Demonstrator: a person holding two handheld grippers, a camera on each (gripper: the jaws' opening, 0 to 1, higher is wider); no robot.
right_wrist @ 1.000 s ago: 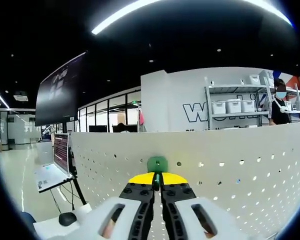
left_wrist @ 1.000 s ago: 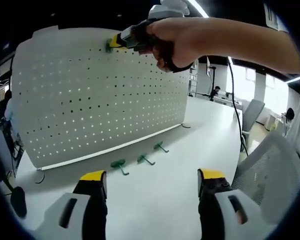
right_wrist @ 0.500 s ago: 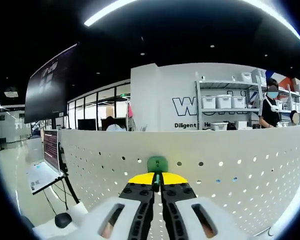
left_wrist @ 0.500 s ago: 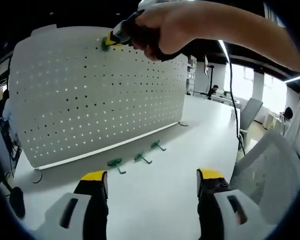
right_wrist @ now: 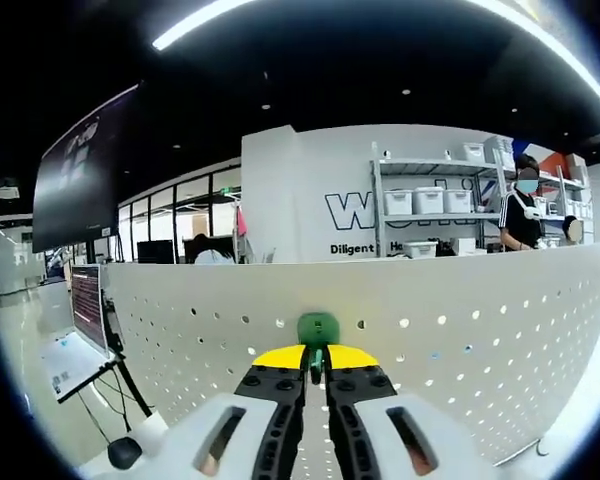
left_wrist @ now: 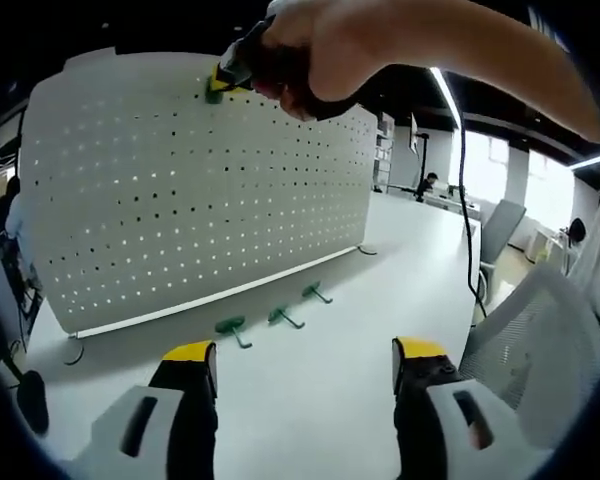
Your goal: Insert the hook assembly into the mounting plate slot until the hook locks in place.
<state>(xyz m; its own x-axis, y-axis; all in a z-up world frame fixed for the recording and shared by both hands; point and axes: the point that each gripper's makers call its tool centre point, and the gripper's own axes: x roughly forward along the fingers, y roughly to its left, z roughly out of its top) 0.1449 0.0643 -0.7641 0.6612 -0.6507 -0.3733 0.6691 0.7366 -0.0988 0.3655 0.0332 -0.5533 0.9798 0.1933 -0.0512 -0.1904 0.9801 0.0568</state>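
In the right gripper view, the right gripper is pinching a small green plastic hook assembly between its yellow-tipped jaws, which are standing almost fully together with only the thin hook stem between them. The hook's rounded green head is sticking out just past the jaw tips and is sitting against the upper row of holes in the white perforated mounting plate, close under the plate's top edge. Whether the hook is seated in a hole cannot be told from here.

In the left gripper view, the left gripper is hovering low over the white surface with its jaws standing wide apart and holding nothing. Ahead of these jaws, three more green hooks are lying in a row on the surface, just in front of the plate's lower edge. The upright plate is filling the area well beyond the jaw tips. Far above the left-hand jaw, the person's hand is gripping the right gripper and pressing the green hook to the plate near its top edge. A black cable is hanging from that arm, beyond the right-hand jaw.
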